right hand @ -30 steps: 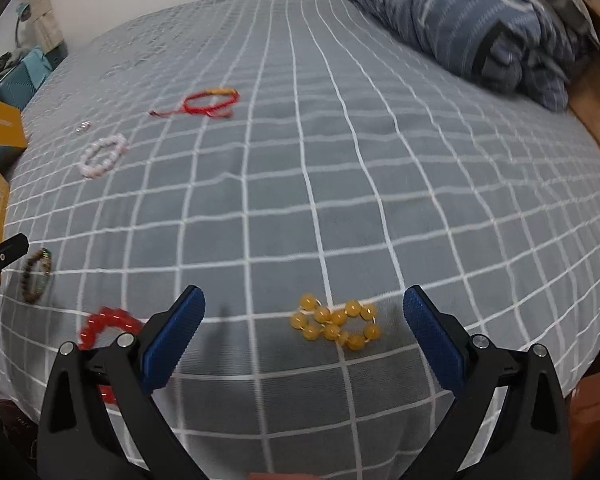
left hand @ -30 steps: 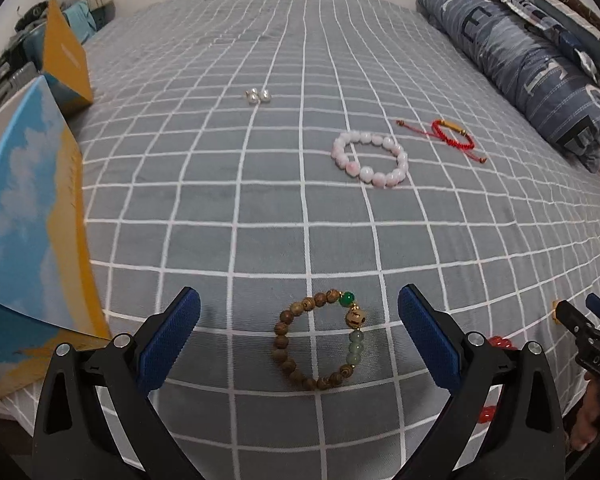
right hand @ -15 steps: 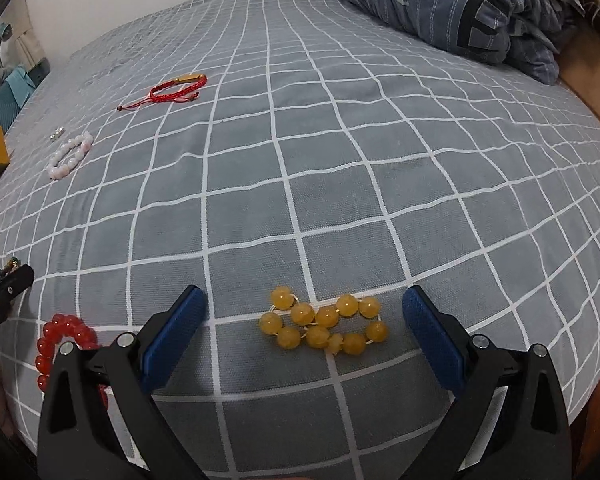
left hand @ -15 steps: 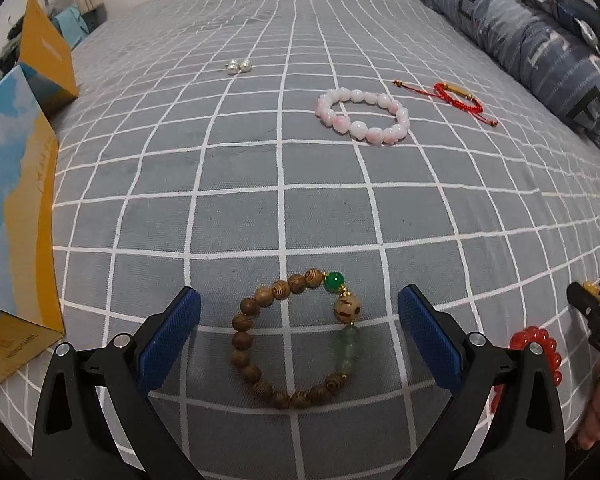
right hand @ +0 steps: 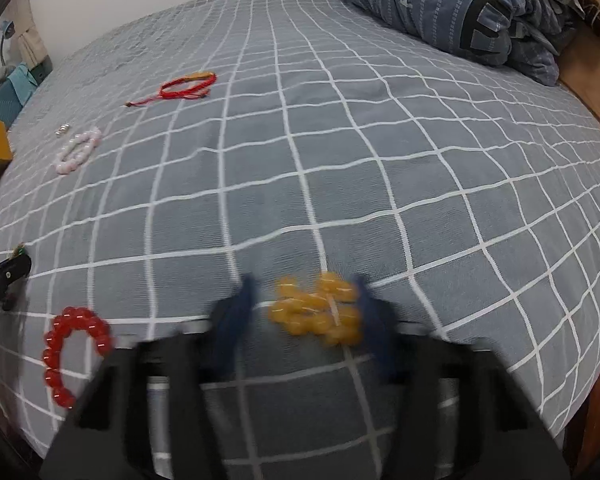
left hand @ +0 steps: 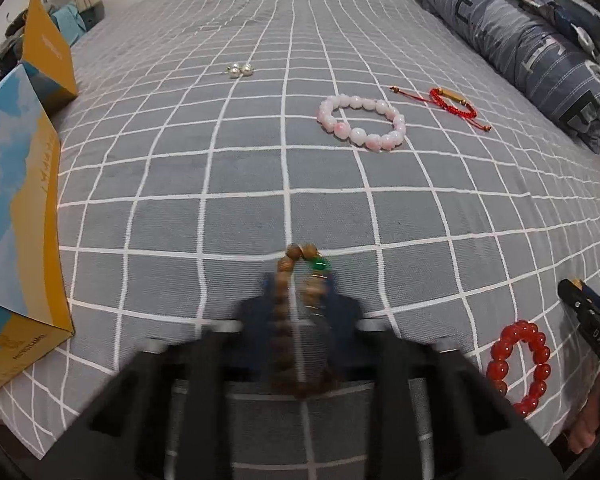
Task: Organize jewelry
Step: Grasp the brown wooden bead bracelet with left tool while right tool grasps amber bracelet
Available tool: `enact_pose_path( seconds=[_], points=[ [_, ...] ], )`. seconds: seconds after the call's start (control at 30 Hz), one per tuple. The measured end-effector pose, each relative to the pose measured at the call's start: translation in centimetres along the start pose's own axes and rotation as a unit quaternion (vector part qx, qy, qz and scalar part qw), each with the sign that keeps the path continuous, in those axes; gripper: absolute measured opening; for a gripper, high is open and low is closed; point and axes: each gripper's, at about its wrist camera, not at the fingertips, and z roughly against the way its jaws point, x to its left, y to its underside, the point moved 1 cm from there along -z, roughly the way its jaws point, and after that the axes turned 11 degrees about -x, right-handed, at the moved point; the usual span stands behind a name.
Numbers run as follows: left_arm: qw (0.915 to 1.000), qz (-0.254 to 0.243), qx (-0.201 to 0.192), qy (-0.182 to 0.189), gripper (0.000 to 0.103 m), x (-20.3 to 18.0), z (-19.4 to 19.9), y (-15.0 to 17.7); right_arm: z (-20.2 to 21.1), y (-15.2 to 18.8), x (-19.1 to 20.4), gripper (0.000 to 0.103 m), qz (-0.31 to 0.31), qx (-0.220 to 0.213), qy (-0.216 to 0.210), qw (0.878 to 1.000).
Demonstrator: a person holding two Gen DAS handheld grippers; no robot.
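Bed (left hand: 260, 152): a big grey cover with white squares; it fills most of both views.
Pillow (left hand: 532, 52): blue with letters, at the upper right of the left wrist view.
Box (left hand: 16, 216): blue and yellow, at the left edge of the left wrist view.
Left gripper (left hand: 300, 300): at the bottom middle, blurry. Its jaws have just been closing. They are squeezed in on the brown beads (left hand: 284, 276), which are pinched into a long thin loop.
Right gripper (right hand: 306, 308): at the bottom middle of its own view, blurry. Its jaws have just been closing. The yellow beads (right hand: 316, 312) are bunched up between the blue pads (right hand: 240, 312). I cannot tell if the pads press on them.
Pink beads (left hand: 360, 122): a ring lying flat, upper right of middle.
Red beads (left hand: 518, 364): a ring at the lower right, just beside the tip of the right gripper.
Red string (left hand: 452, 102): just right of the pink beads, not touching them.
Pearls (left hand: 240, 70): two small ones, upper middle, well apart from the rest.
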Motion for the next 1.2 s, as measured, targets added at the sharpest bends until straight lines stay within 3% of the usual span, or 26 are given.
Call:
enact_pose_path(
  seconds=[0.13, 0.53, 0.8, 1.2],
  points=[
    [1.0000, -0.005, -0.004, 0.003, 0.010, 0.1, 0.2, -0.1, 0.2, 0.2, 0.6, 0.011, 0.023, -0.012, 0.017, 1.000],
    [0.9997, -0.007, -0.023, 0.003, 0.010, -0.1, 1.3, -0.5, 0.9, -0.2, 0.0, 0.010, -0.001, -0.027, 0.005, 1.000],
    [0.9990, -0.006, -0.044, 0.004, 0.010, -0.1, 2.8, -0.9, 2.2, -0.5, -0.2, 0.009, -0.010, -0.061, 0.013, 0.998],
    [0.9936, -0.017, -0.111, -0.001, 0.011, -0.4, 5.3, -1.7, 4.1, -1.3, 0.5, 0.009, -0.005, -0.114, 0.026, 0.993]
  ],
)
